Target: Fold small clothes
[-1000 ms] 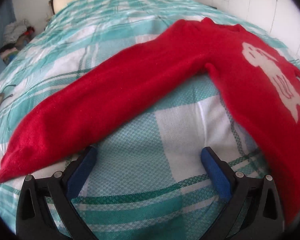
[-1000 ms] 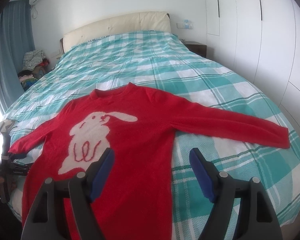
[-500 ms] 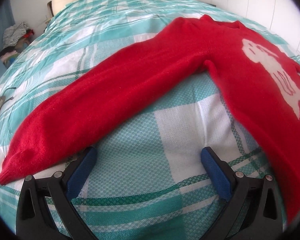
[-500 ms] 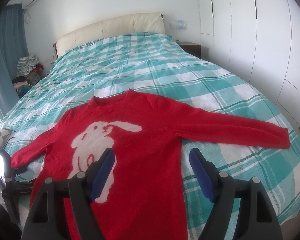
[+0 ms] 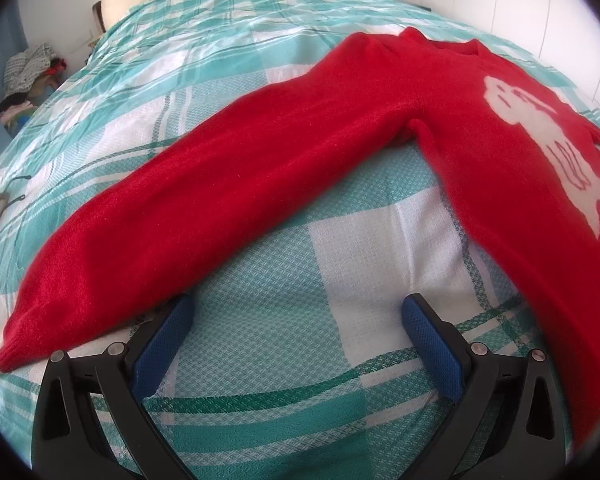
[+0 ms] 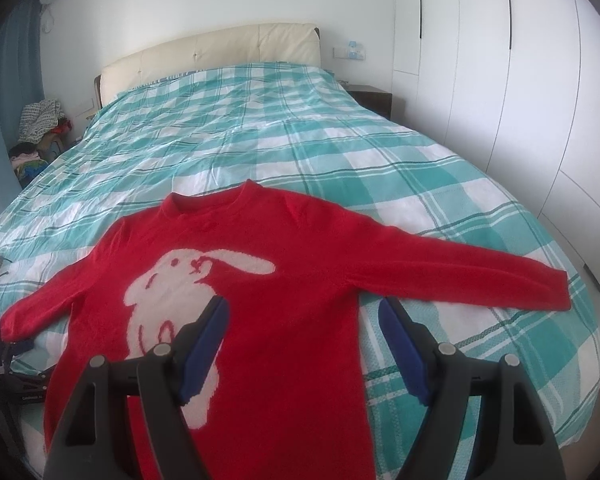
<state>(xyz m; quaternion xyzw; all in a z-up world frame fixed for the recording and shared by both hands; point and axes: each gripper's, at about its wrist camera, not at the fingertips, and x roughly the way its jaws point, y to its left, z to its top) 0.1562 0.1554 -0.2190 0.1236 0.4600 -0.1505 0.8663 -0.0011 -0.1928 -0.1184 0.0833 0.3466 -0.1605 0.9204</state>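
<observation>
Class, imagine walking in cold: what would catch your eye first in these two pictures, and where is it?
First, the red sweater with a white rabbit on its chest, spread flat with both sleeves out at the near end of the bed. Next, the teal and white checked cover under it. Both tools, left and right, hang open and empty above the sweater.

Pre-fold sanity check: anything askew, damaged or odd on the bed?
Nothing stands out. The red sweater lies flat, face up, both sleeves spread, on the checked bedspread. Both claws, left claw and right claw, are open and empty.
</observation>
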